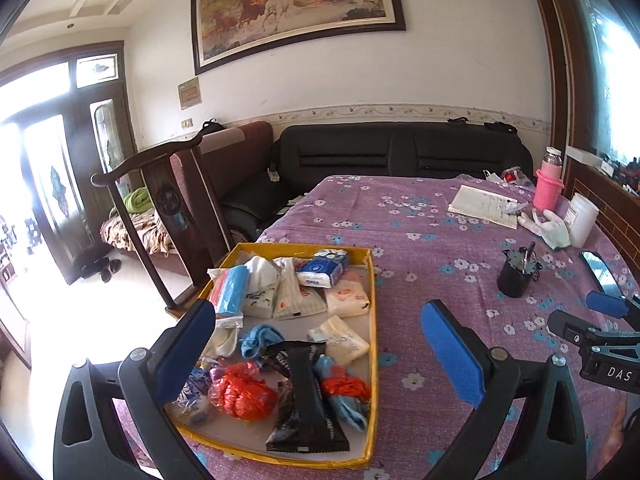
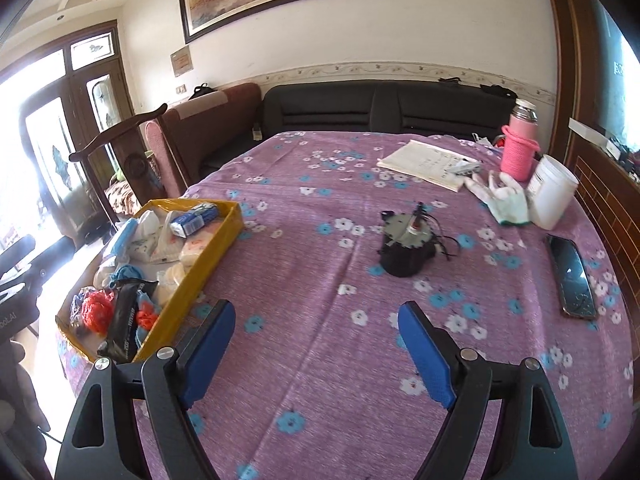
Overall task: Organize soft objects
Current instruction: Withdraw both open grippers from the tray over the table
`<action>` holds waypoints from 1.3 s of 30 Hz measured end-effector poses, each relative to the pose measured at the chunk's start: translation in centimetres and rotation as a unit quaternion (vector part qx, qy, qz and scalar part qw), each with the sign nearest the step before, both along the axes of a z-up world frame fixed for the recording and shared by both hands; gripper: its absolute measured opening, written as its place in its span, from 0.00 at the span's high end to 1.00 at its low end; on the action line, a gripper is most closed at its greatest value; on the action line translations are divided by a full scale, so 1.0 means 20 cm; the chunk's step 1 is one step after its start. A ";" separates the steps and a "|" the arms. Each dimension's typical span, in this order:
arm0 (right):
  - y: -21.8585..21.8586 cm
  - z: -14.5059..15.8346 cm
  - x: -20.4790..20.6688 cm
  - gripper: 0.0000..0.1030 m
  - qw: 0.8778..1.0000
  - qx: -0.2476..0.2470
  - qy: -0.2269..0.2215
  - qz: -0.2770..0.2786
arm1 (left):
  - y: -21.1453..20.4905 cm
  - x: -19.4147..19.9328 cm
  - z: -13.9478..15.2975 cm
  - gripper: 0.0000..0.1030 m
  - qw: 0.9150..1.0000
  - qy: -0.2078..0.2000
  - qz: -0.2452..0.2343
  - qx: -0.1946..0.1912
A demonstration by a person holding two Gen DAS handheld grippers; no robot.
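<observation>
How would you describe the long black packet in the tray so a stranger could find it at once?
Start at the yellow tray on the purple flowered tablecloth, near the table's left edge. Go to the tray's near end, where the black packet lies lengthwise over crumpled red bags. It is the only black, glossy item with white lettering; its neighbours are white, red or blue.

Left wrist camera: you look forward and down along the left gripper [image 1: 320, 354], close above the yellow tray [image 1: 374, 300] at the table's left edge; sofa [image 1: 400, 152] and painting [image 1: 296, 4] behind. Right wrist camera: you sit further right over open purple tablecloth [image 2: 320, 280], same heading, the tray [image 2: 200, 268] off to your left. Both views share the tray, black cup [image 1: 514, 276] [image 2: 404, 256], white glove [image 1: 548, 228] [image 2: 500, 200], pink bottle [image 1: 548, 188] [image 2: 518, 152], phone [image 1: 600, 272] [image 2: 572, 280].
</observation>
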State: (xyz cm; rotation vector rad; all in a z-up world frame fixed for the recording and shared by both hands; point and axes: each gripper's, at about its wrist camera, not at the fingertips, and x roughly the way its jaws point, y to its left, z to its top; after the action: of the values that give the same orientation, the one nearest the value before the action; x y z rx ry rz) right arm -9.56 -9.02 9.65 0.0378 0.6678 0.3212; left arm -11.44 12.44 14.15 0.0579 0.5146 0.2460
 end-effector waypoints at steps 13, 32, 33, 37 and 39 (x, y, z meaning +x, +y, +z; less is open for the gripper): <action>-0.24 -0.08 0.00 0.15 0.999 0.026 0.017 -0.034 | -0.22 0.03 -0.05 0.00 0.999 0.022 -0.033 0.024; -0.33 -0.21 0.08 0.15 0.998 0.024 0.045 -0.047 | -0.10 -0.14 0.06 0.00 0.987 -0.125 0.051 0.085; -0.30 -0.19 0.08 0.15 0.998 0.017 0.040 -0.042 | -0.04 -0.10 0.05 0.00 0.989 -0.104 0.062 0.081; -0.24 -0.17 0.07 0.14 0.999 0.010 0.033 -0.030 | 0.39 0.13 -0.10 0.00 0.990 0.057 0.124 0.028; -0.23 -0.19 0.07 0.13 0.999 0.014 0.034 -0.031 | 0.57 0.22 -0.21 0.00 0.980 0.120 0.158 0.027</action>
State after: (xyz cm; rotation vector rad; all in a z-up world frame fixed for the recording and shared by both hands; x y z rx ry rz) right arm -8.18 -13.52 5.91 0.0964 0.7285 0.2704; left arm -7.10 23.76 10.03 0.0587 0.7580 0.5682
